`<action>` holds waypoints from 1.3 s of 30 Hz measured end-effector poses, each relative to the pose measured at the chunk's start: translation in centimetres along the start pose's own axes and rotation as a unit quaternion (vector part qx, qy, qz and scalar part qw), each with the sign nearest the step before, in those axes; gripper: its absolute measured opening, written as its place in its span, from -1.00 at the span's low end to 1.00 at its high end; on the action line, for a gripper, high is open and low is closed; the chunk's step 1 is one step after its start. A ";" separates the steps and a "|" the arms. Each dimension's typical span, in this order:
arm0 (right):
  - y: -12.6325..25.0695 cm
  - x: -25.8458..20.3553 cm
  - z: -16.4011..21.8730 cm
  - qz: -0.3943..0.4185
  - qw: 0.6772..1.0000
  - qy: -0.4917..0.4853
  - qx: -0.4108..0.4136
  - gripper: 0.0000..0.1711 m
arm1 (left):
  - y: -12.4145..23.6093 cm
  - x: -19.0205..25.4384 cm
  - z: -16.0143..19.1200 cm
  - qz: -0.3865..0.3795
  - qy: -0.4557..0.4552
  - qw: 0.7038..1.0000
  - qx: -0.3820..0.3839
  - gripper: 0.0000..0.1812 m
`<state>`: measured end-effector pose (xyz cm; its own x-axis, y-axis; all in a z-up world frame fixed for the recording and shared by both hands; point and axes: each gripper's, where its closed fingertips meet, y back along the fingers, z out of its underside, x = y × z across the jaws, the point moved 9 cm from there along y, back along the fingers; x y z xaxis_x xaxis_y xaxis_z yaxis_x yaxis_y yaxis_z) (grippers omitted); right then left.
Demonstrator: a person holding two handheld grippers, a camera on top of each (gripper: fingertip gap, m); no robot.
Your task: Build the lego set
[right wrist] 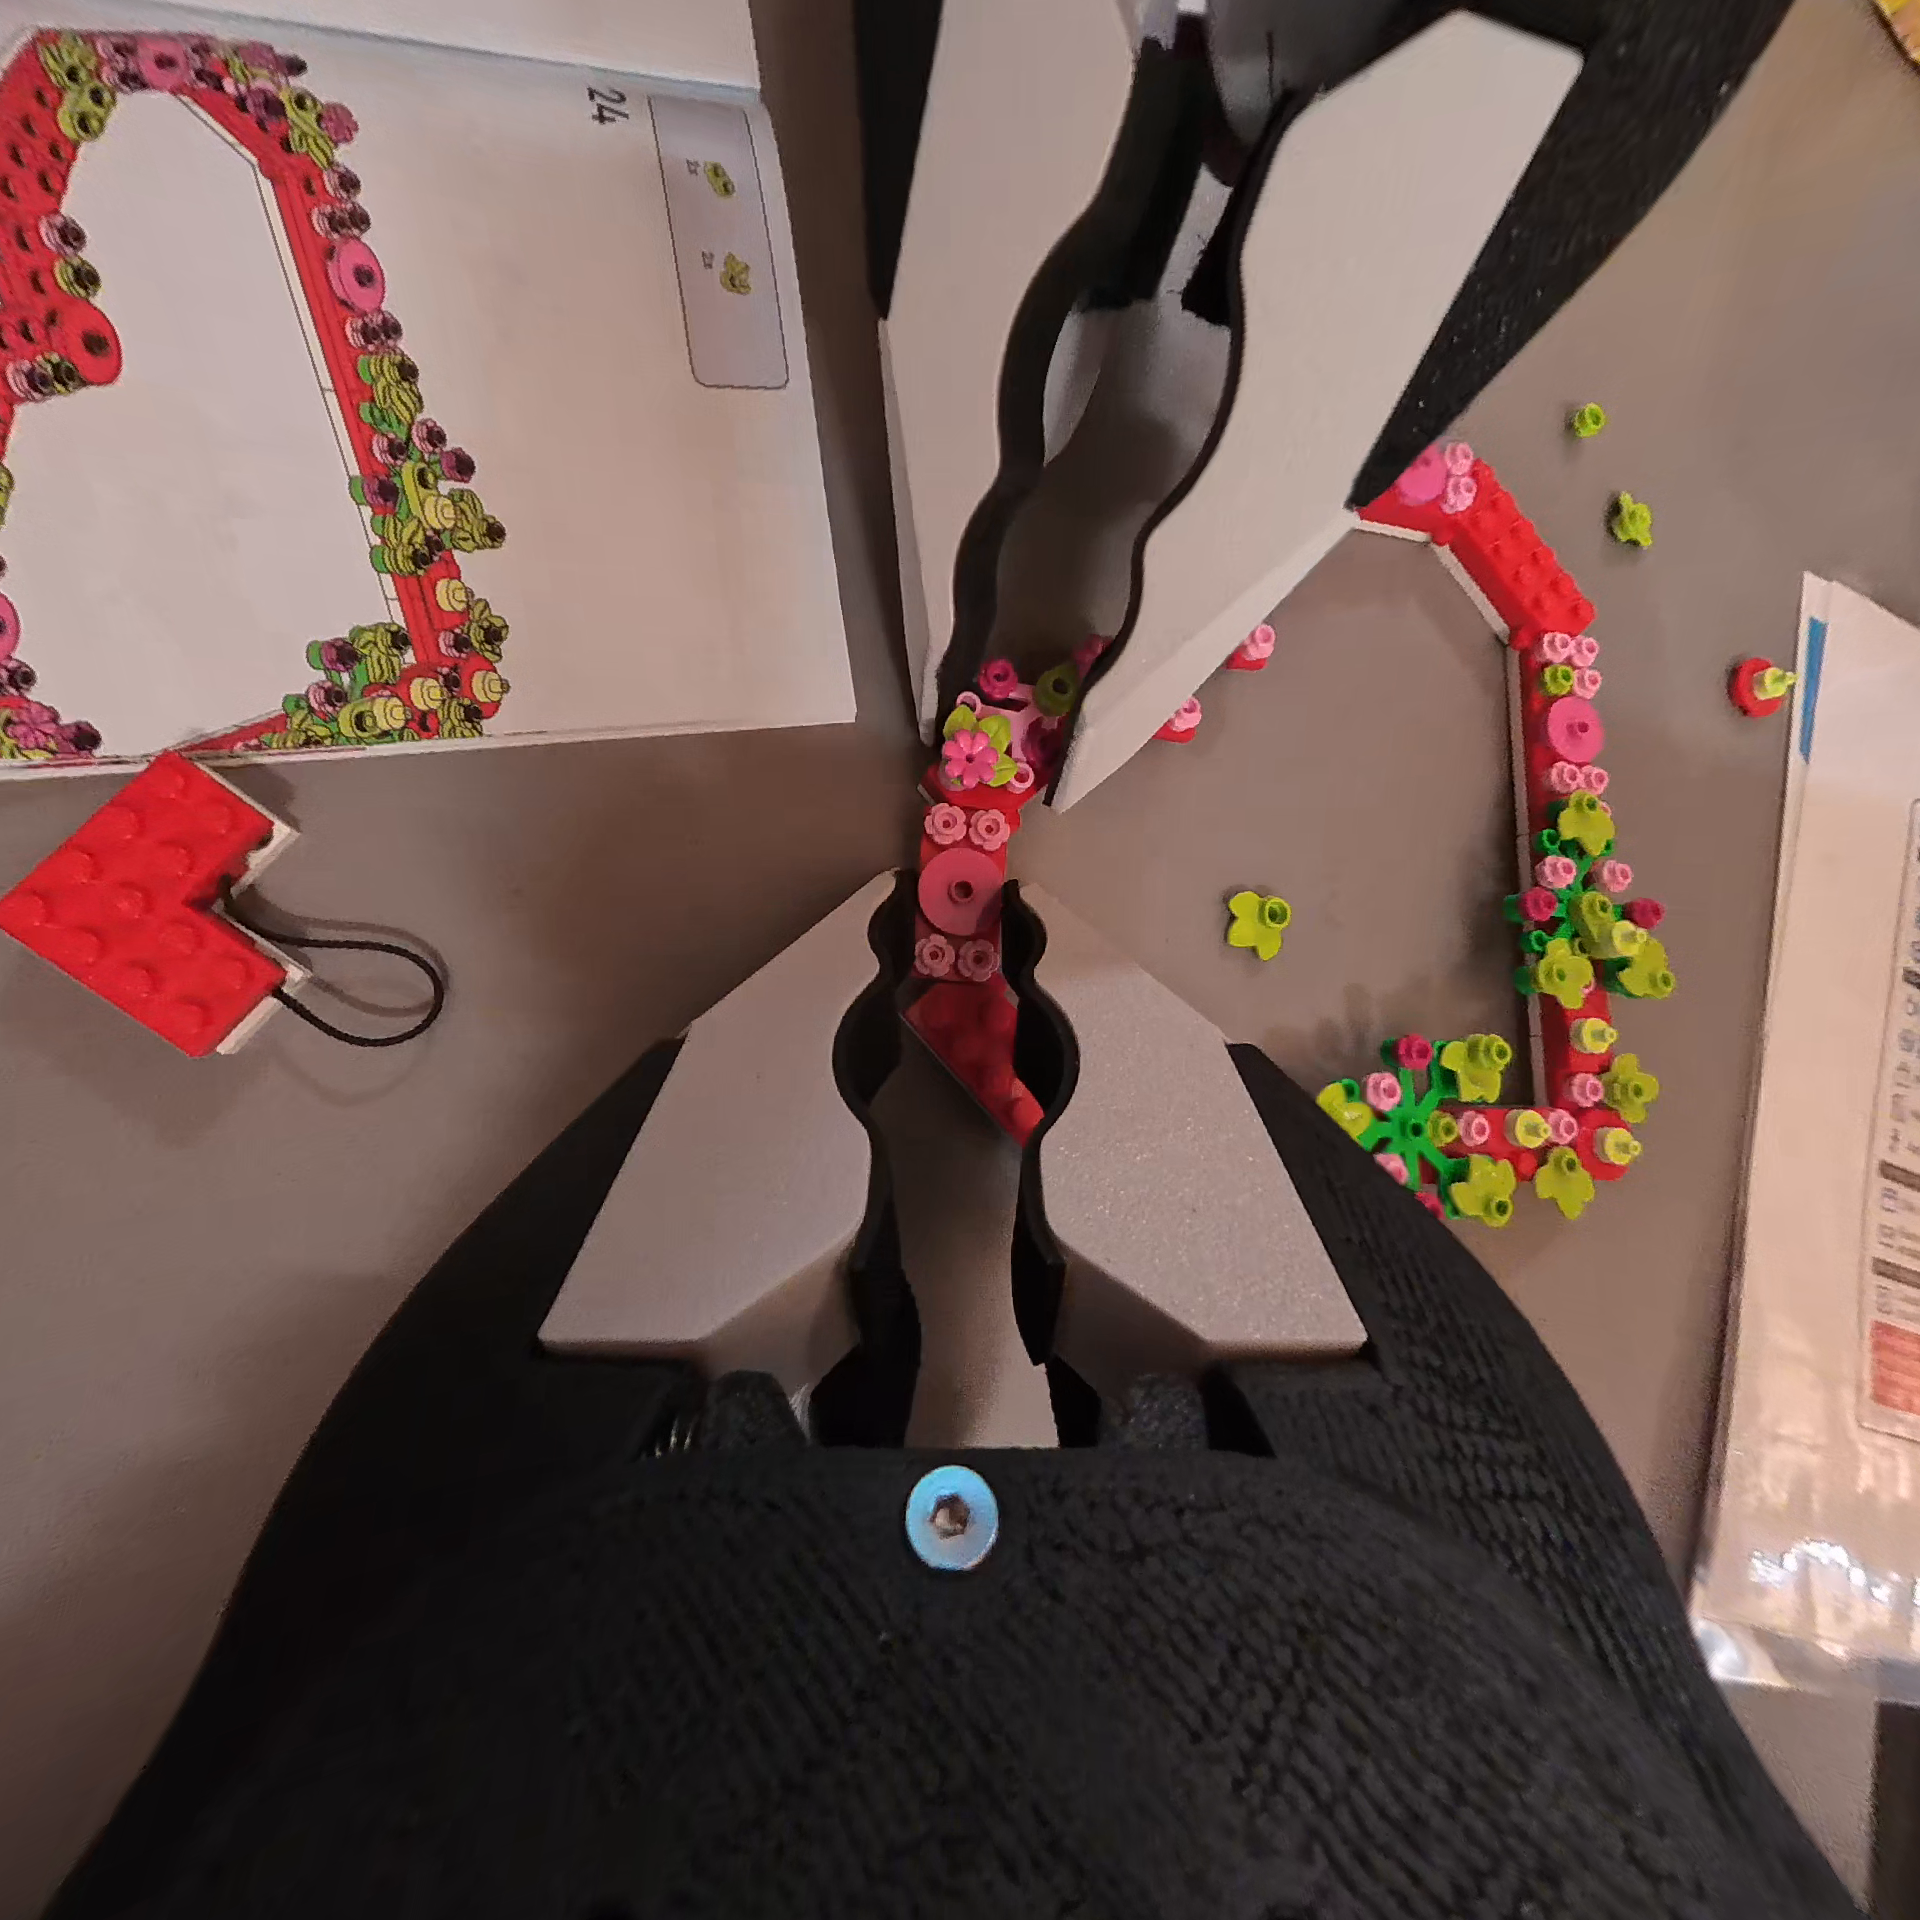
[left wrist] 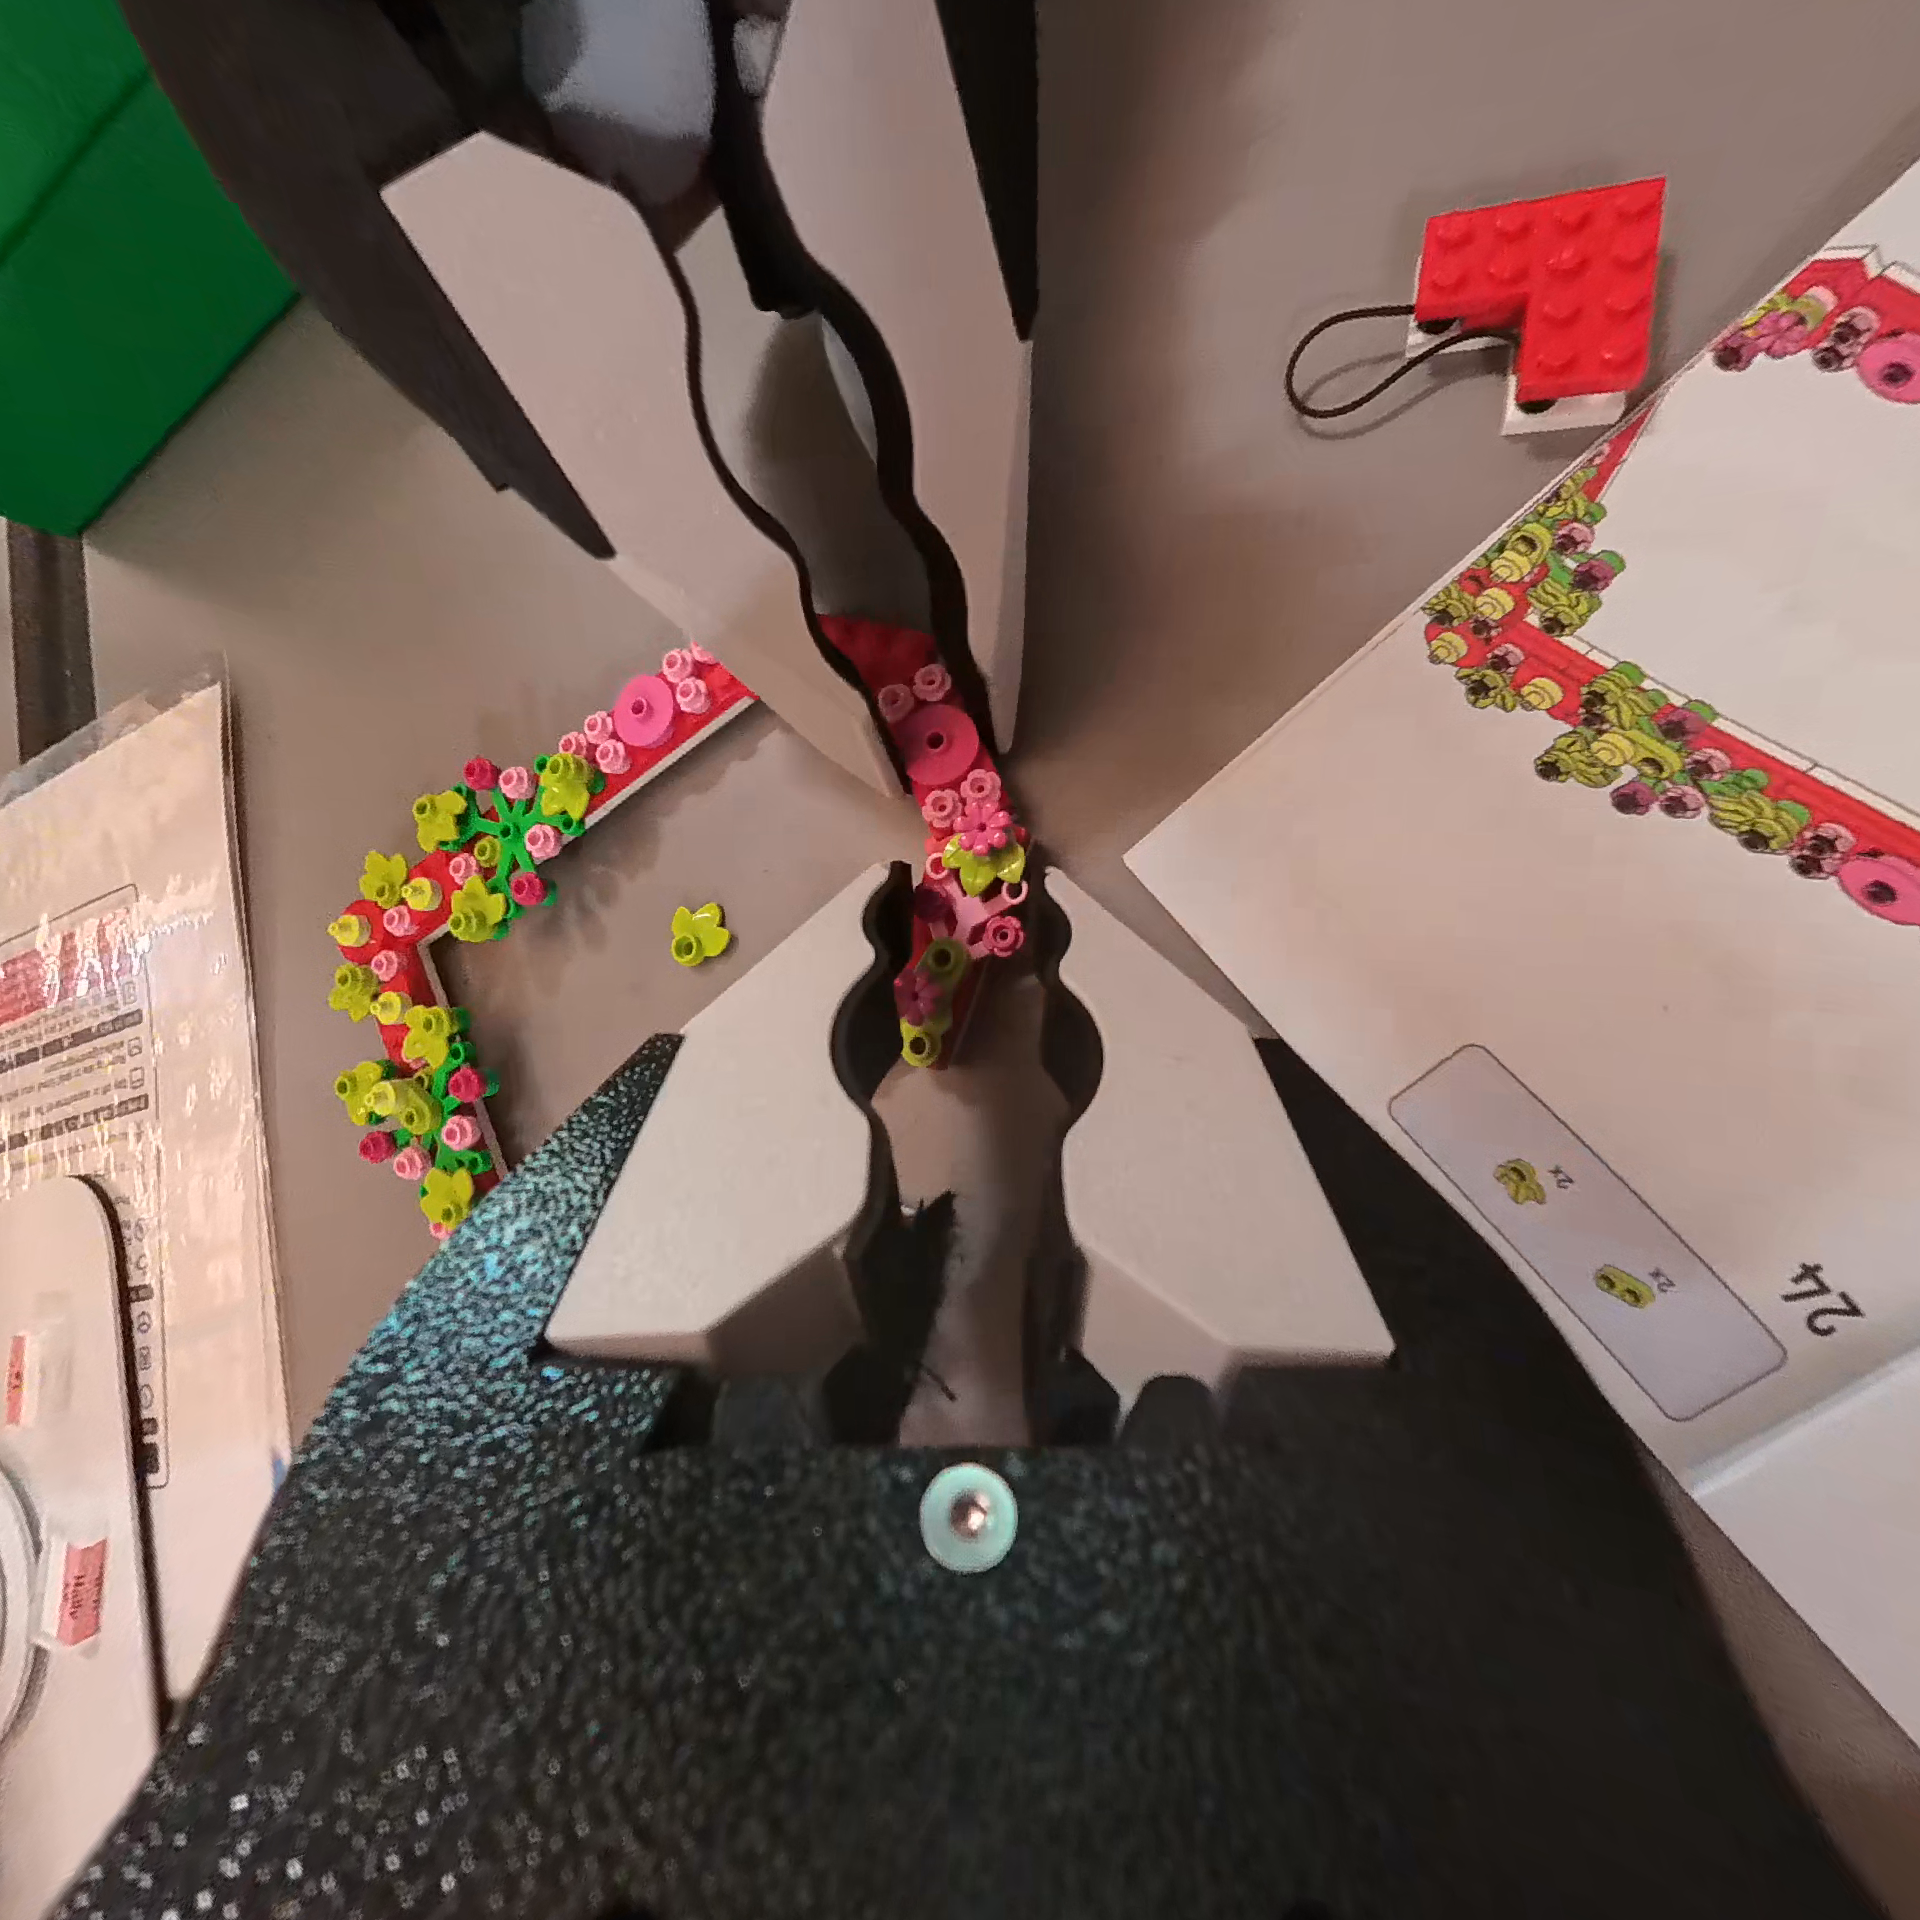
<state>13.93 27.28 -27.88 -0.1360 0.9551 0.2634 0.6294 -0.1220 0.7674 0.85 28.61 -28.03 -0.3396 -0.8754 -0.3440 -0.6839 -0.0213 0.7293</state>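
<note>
A short red lego strip (left wrist: 940, 800) with pink and lime flowers is held between both grippers above the grey table. My left gripper (left wrist: 968, 873) is shut on its flowered end. My right gripper (right wrist: 956, 883) is shut on its other end, by the round pink plate and bare red angled piece. The strip also shows in the right wrist view (right wrist: 961, 831). Each gripper shows opposite the other: the right (left wrist: 948, 764), the left (right wrist: 992, 769). A larger flowered red frame piece (left wrist: 447, 935) (right wrist: 1558, 883) lies on the table. Fingers hide whether it joins the strip.
A loose lime flower (left wrist: 698, 932) (right wrist: 1259, 920) lies beside the frame. Small loose pieces (right wrist: 1631, 517) lie beyond it. A red heart-shaped piece with a black cord (left wrist: 1548, 301) (right wrist: 145, 914) lies by the open instruction booklet (left wrist: 1558, 987) (right wrist: 540, 468). A plastic packet (left wrist: 104, 1039) (right wrist: 1849, 1039) and a green box (left wrist: 83, 260) sit at the side. Both grippers' tips are close together, under 4 cm apart.
</note>
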 end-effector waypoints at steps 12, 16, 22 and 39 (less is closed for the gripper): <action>0.0 0.6 0.4 -0.032 0.999 -0.033 0.017 -0.83 | 1.0 -0.5 0.4 0.000 0.013 1.000 0.021 -0.60; 0.4 0.8 0.9 -0.062 0.998 -0.021 0.013 -0.83 | 1.4 -0.8 0.7 0.003 0.026 0.999 0.022 -0.53; 0.9 1.3 1.5 -0.097 0.992 -0.084 0.020 -0.70 | 0.3 -0.8 1.2 0.018 0.034 0.999 0.033 -0.58; -0.3 0.9 -0.6 -0.020 0.982 -0.174 0.064 -0.79 | 0.2 -0.8 1.4 -0.012 0.018 1.000 0.019 -0.82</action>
<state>13.10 28.03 -27.52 0.0932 0.9956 0.0021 0.7229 -0.0691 0.6874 0.08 29.96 -28.48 -0.2991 -0.8921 -0.3388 -0.7160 -0.0249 0.6977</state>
